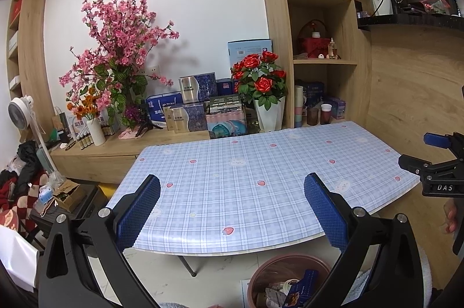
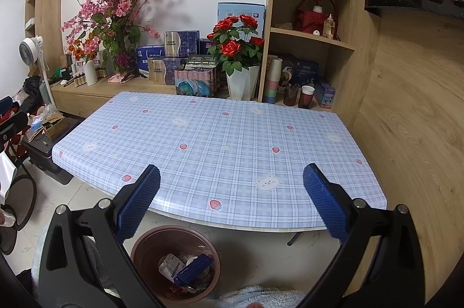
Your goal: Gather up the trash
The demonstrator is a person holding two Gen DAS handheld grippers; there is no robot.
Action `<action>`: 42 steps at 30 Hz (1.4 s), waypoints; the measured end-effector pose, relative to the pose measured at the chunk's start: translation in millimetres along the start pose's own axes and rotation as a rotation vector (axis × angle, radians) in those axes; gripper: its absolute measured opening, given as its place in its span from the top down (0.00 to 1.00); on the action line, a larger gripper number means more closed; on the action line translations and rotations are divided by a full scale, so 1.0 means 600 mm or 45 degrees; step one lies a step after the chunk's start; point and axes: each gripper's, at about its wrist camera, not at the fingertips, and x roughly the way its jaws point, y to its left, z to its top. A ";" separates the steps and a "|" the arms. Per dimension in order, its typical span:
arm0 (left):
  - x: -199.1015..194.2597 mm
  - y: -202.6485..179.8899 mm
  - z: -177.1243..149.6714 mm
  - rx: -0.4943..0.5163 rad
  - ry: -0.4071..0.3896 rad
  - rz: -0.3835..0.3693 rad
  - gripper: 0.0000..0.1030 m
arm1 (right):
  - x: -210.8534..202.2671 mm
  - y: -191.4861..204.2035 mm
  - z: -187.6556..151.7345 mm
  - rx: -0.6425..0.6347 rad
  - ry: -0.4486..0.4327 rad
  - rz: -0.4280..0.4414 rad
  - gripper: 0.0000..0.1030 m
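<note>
A brown round trash bin (image 2: pixel 145 255) stands on the floor below the table's near edge, holding a blue box (image 2: pixel 193 267), white wrappers and other scraps. It also shows in the left wrist view (image 1: pixel 261 276). My left gripper (image 1: pixel 232 206) is open and empty above the table's near edge. My right gripper (image 2: pixel 231 194) is open and empty, also over the near edge; its tip shows in the left wrist view (image 1: pixel 432 160) at the far right. The table (image 2: pixel 220 139) carries a blue plaid cloth with strawberry and bear prints.
Behind the table a wooden sideboard (image 2: pixel 87 90) holds flower vases (image 2: pixel 243 81), boxes and small bottles. A shelf unit (image 2: pixel 313 17) stands at the right with cups and a red basket. A fan (image 2: pixel 30 49), a suitcase (image 2: pixel 43 157) and clutter sit at left.
</note>
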 end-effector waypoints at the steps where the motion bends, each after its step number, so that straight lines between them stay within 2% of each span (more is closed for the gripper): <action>1: 0.000 0.001 0.000 0.000 0.001 0.000 0.06 | 0.000 0.000 0.000 0.000 0.000 -0.001 0.06; 42: 0.005 0.021 -0.016 0.018 0.023 0.022 0.06 | 0.012 -0.004 -0.012 -0.006 0.023 -0.002 0.06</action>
